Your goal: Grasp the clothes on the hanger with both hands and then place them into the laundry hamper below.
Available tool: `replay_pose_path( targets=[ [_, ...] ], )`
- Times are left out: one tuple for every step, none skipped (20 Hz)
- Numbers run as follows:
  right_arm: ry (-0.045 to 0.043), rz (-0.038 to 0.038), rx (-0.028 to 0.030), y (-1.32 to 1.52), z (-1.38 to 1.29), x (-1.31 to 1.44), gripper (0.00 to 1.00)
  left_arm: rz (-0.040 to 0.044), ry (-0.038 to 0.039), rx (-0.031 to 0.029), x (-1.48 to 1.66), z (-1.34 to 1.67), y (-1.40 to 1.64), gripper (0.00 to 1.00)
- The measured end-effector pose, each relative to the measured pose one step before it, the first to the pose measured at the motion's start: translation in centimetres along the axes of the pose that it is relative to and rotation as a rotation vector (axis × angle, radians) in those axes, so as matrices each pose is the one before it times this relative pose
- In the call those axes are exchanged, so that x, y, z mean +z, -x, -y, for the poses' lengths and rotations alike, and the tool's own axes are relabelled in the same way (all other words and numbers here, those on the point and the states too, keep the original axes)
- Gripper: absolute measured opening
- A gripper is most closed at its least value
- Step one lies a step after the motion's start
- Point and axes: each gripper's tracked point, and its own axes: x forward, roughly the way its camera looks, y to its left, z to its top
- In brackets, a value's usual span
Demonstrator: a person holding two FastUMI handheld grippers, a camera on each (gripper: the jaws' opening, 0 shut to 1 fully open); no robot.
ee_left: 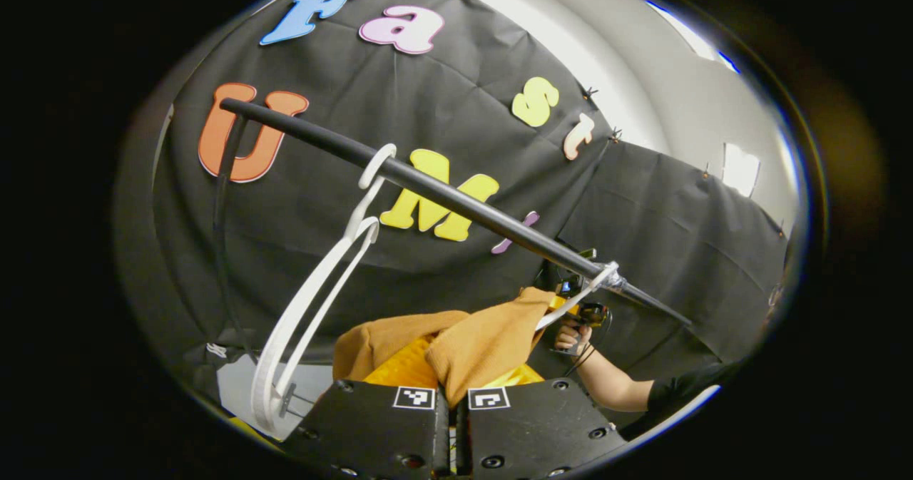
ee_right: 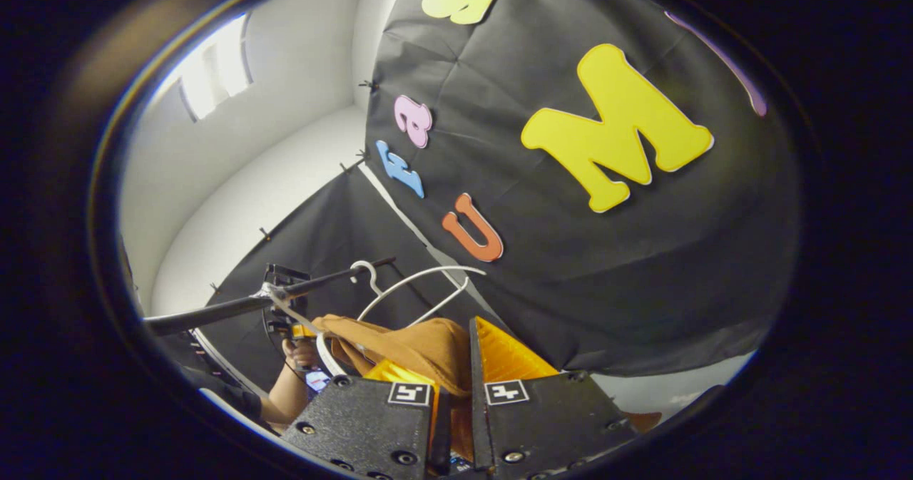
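Gripping a brown piece of clothing [ee_left: 492, 341] with both tools: left gripper [ee_left: 451, 403] fingers squeezing a fold of the cloth between them, right gripper [ee_right: 452, 403] fingers pinching another part of it. Holding the cloth bunched up between the two grippers, off the white hanger [ee_left: 307, 309], which is hanging bare from the black rail [ee_left: 442, 195]. Peeking out under the cloth: a bright yellow hamper [ee_left: 399, 369], close below. Seeing the yellow wall [ee_right: 503, 355] of the hamper just beside the right gripper's fingers, too. Cannot tell what is inside the hamper, since the cloth is hiding its opening. Maybe going wrong from here: letting go too soon or off to one side, so part of the cloth flops over the rim and slides to the floor. Also maybe snagging on the second white hanger [ee_left: 578, 298] near the far end of the rail.
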Motion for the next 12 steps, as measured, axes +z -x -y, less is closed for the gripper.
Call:
replay_pose_path(
  targets=[
    [-0.00012,-0.02166,-0.00685,-0.202,0.504,-0.470,0.15,-0.00389,0.00237,-0.00359,-0.084,-0.279,-0.082,0.03],
    [-0.01235,-0.01967,-0.01438,-0.226,0.762,-0.518,0.15,-0.00254,0.01371,0.01737,-0.190,-0.530,-0.308,0.03],
    [-0.01155,-0.01933,-0.02436,-0.482,1.028,-0.482,0.15,-0.03002,-0.00421,0.05278,-0.519,-1.243,-0.432,0.09],
    [-0.00853,-0.03256,-0.03651,-0.540,1.291,-1.095,0.14,-0.02097,-0.00840,0.03543,-0.571,-1.070,-0.419,0.03],
    [-0.01094,-0.03736,-0.03961,-0.489,1.360,-1.119,0.14,-0.01724,-0.01250,0.01035,-0.624,-0.159,-0.357,0.03],
    [-0.01161,-0.01582,-0.01127,-0.066,0.629,-1.110,0.15,-0.00558,-0.02523,0.00574,-0.588,0.367,-0.343,0.04],
    [-0.03444,0.00747,0.02008,-0.011,-0.088,-0.166,0.14,0.01034,-0.01141,-0.00953,-0.132,0.358,0.192,0.03],
    [-0.02785,0.02444,0.02026,0.293,-0.201,0.250,0.14,0.02013,-0.00371,-0.01179,0.323,0.085,0.204,0.03],
    [-0.02507,0.01883,0.02120,0.063,-0.085,0.249,0.14,0.00166,0.01630,-0.00167,0.051,-0.338,-0.182,0.03],
    [-0.01674,0.00750,0.01078,-0.058,0.195,-0.209,0.14,-0.01826,0.02907,0.00113,-0.317,-0.213,-0.205,0.03],
    [-0.01735,-0.00439,-0.00011,-0.235,0.495,-0.269,0.14,-0.01431,0.01592,0.00581,-0.338,-0.306,-0.252,0.03],
    [-0.03027,-0.00514,0.00202,0.017,0.741,-0.622,0.15,-0.00996,-0.00218,0.00744,-0.542,-0.106,-0.180,0.03]
  ],
)
